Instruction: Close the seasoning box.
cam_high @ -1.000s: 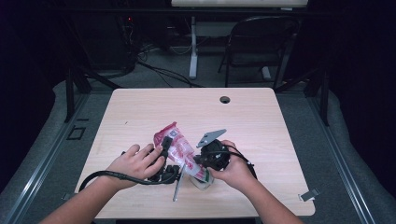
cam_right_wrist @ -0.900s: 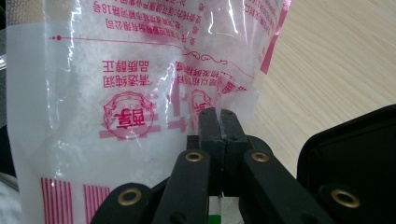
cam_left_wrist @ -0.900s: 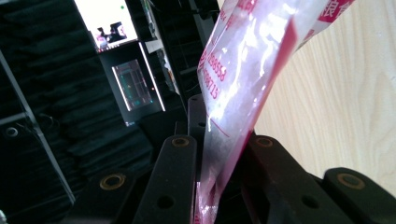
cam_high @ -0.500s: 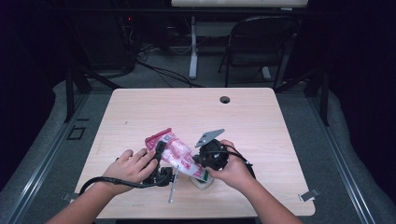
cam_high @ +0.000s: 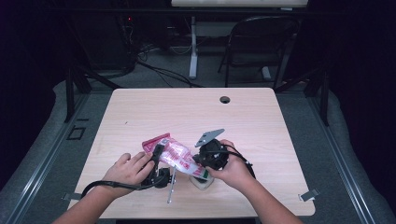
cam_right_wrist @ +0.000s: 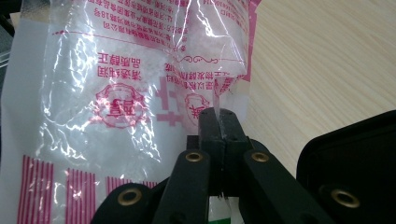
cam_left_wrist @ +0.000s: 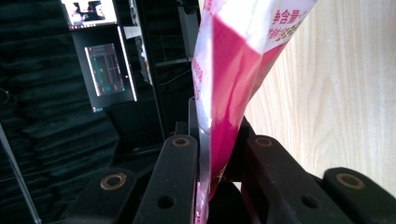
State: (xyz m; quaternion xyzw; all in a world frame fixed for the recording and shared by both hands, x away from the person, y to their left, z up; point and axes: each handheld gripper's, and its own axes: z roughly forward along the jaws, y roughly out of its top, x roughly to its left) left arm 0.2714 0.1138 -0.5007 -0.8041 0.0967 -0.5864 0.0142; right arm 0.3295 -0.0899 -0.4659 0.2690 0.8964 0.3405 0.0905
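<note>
A pink-and-clear plastic bag of white grains (cam_high: 172,155) hangs above the near middle of the pale wooden tabletop (cam_high: 261,121), stretched between both tongs. The left tongs (cam_left_wrist: 212,154) pinch its pink edge tight; the right tongs (cam_right_wrist: 218,122) are clamped on its clear film.

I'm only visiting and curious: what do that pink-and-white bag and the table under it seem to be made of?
The bag looks like thin glossy plastic film: it crinkles, shines, and shows white grains through its clear parts. The table looks like pale wood or a wood-grain laminate with a matte finish; fine grain lines show, but which one I cannot tell.
</note>
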